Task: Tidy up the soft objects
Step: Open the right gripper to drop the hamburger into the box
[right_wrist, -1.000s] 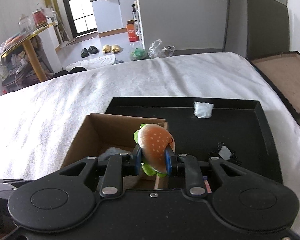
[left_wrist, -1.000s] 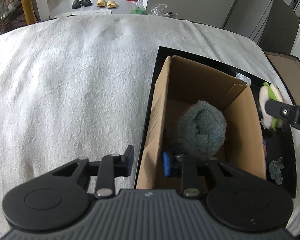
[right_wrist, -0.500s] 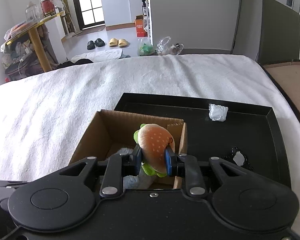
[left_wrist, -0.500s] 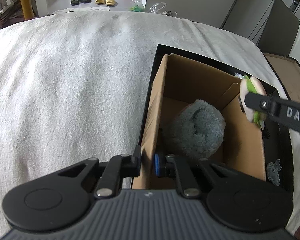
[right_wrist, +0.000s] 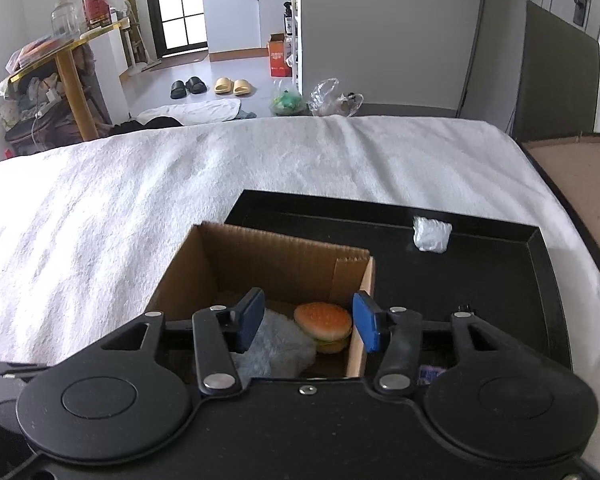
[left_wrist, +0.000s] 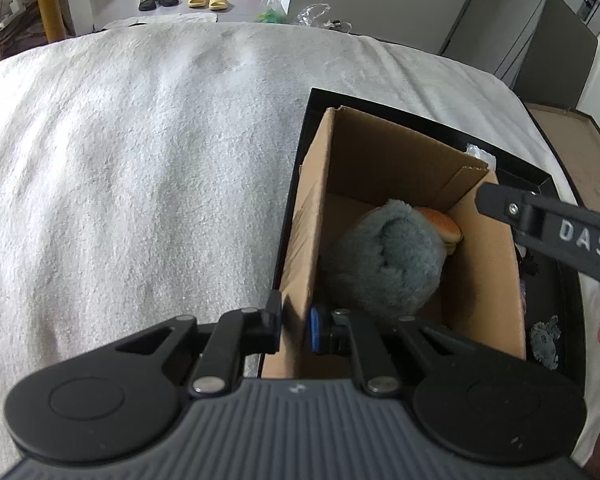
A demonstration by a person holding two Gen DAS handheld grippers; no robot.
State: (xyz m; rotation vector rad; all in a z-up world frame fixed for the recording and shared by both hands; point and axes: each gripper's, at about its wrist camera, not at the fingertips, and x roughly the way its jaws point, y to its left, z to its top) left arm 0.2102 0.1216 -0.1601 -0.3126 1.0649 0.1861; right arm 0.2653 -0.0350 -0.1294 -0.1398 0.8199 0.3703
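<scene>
Cardboard pinched tight: the left gripper (left_wrist: 295, 326) clamps the near wall of the box (left_wrist: 486, 268). The right gripper (right_wrist: 307, 320) hangs over it, jaws opening, nothing between them. The burger plush (right_wrist: 324, 326) lies inside, seemingly touching the grey fluffy toy (left_wrist: 384, 260). Beyond, a black tray (right_wrist: 540, 280) on a white blanket (right_wrist: 140, 200).

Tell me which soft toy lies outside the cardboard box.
The small grey plush on the black tray, right of the cardboard box. The burger plush and the big grey-blue fluffy plush both lie inside the box.
</scene>
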